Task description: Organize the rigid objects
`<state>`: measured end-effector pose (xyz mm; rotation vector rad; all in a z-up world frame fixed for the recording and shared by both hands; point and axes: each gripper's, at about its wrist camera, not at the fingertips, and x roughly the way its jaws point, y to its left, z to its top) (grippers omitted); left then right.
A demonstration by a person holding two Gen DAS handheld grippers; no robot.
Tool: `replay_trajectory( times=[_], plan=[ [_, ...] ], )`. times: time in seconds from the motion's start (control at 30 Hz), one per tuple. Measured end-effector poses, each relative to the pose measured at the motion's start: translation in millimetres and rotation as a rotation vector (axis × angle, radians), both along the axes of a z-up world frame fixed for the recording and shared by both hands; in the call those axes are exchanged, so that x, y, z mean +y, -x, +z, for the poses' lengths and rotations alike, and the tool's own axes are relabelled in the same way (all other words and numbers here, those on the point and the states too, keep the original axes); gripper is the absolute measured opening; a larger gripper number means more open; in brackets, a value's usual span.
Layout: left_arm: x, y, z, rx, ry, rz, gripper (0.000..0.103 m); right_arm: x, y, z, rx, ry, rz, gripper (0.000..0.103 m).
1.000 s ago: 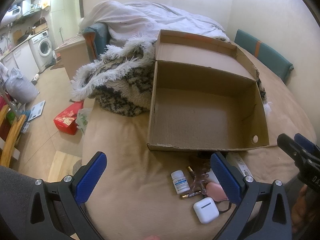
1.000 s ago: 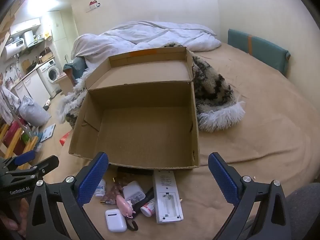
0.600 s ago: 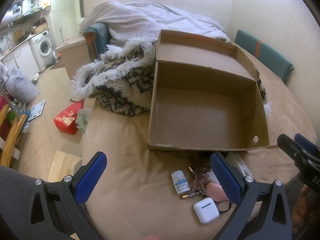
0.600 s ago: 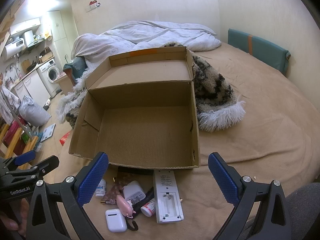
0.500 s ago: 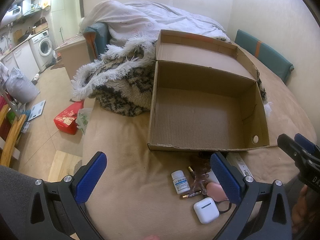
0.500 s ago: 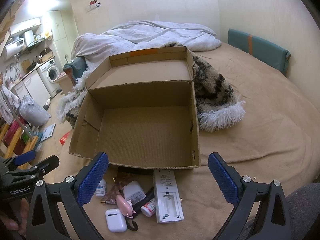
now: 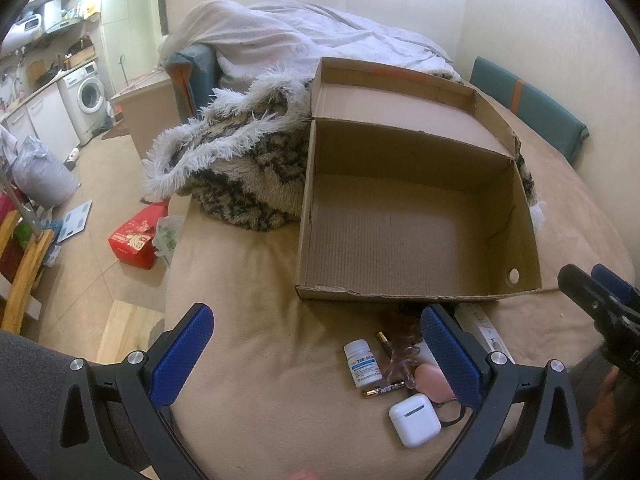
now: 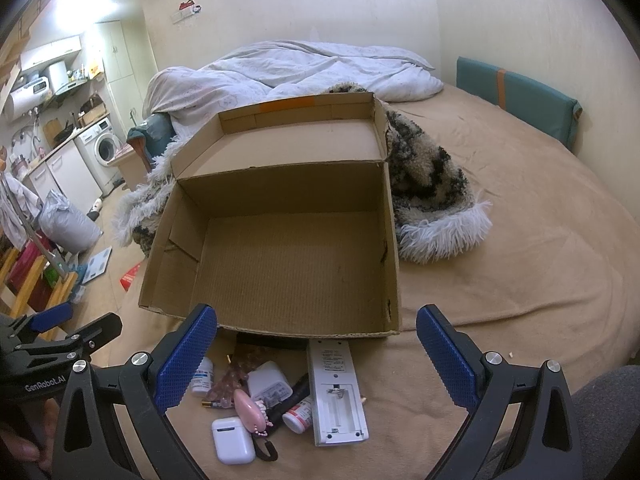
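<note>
Across the tan bed [image 8: 520,240], your box [image 8: 288,264] sat empty and both grippers, left [image 7: 316,354] and right [image 8: 316,354], gaped unladen, so sorting hadn't started; the earbud case [image 8: 233,439] looked likeliest first.

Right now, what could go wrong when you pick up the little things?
The small things lie jumbled and touching, so grabbing the pill bottle may knock the battery away. The earbud case looks smooth and could slip from the tongs. The soft bed may let things roll.

The box [image 8: 280,264] was plain brown with an orange strip at twelve o'clock; the earbud case [image 8: 232,445] white, the throw [image 8: 424,184] mottled black and cream, white-fringed.
</note>
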<state>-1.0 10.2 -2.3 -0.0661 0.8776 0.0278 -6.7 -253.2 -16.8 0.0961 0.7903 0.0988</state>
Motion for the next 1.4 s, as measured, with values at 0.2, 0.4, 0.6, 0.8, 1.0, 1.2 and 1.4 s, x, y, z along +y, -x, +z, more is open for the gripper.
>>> replay_trajectory(
  times=[0.2, 0.4, 0.6, 0.8, 1.0, 1.2, 1.4],
  plan=[
    [0.0, 0.1, -1.7, -0.001, 0.0, 0.001, 0.103, 0.0, 0.2, -0.2, 0.0, 0.001, 0.0, 0.103],
    [1.1, 0.4, -3.0, -0.002, -0.003, 0.004, 0.103, -3.6, -2.1, 0.5, 0.004, -0.001, 0.002, 0.103],
    [3.7, 1.8, -8.2, 0.011, -0.007, 0.004, 0.103, -0.4, -1.2, -2.5, 0.011, -0.002, -0.002, 0.103],
    [5.1, 2.5, -9.7, 0.023, -0.035, 0.019, 0.103, -10.1, -8.0, -12.4, 0.086, -0.053, 0.001, 0.103],
    [10.7, -1.4, -8.4, 0.065, -0.053, 0.039, 0.103, -39.3, -18.1, -30.2, 0.311, -0.14, -0.017, 0.103],
    [28.7, -14.0, -25.2, 0.194, -0.058, 0.108, 0.103, -55.7, -27.7, -58.7, 0.546, -0.266, 0.01, 0.103],
    [47.9, -25.4, -54.3, 0.343, 0.049, 0.168, 0.098, -62.5, -34.5, -83.3, 0.642, -0.311, -0.022, 0.103]
  ],
)
